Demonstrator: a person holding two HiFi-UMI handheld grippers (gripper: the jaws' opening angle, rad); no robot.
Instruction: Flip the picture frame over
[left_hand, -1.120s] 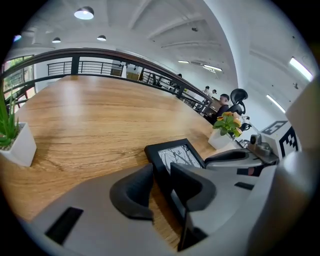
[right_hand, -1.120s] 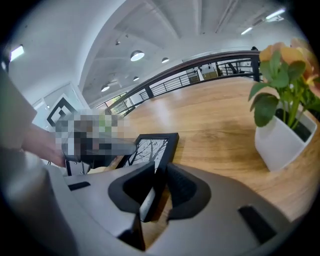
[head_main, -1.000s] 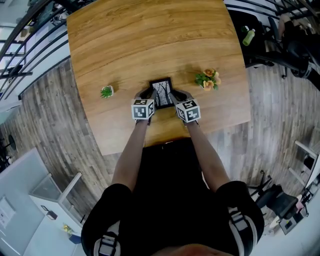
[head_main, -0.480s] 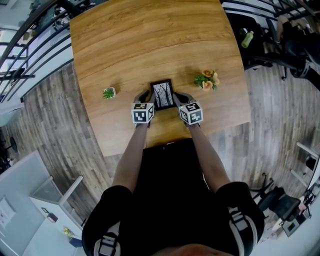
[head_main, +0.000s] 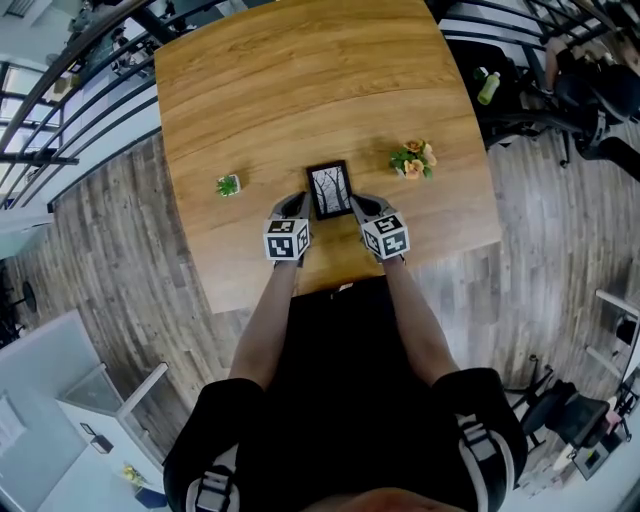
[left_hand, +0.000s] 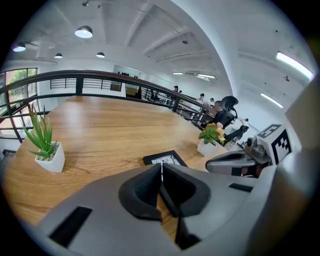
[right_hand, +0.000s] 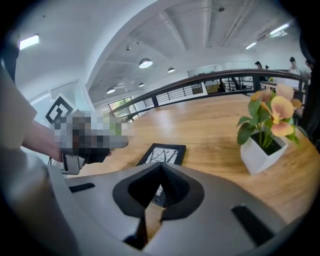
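A black picture frame (head_main: 329, 190) lies flat on the wooden table (head_main: 300, 90), its tree picture facing up. In the head view my left gripper (head_main: 294, 208) is just left of the frame's near corner and my right gripper (head_main: 361, 206) just right of it, both clear of the frame. Each has just been closing and is now shut with nothing between its jaws. From the left gripper (left_hand: 161, 167), the frame (left_hand: 165, 159) lies just ahead. From the right gripper (right_hand: 161, 169), the frame (right_hand: 166, 152) lies ahead and slightly left.
A small green plant in a white pot (head_main: 228, 186) stands left of the frame, and a pot of orange flowers (head_main: 413, 160) stands to its right. The table's near edge (head_main: 340, 280) runs just behind the grippers. Office chairs and a green bottle (head_main: 488, 86) are off the table's right side.
Both grippers have drawn back from the frame's sides toward the person and lifted a little. Their jaws have closed. The frame lies picture side up as before.
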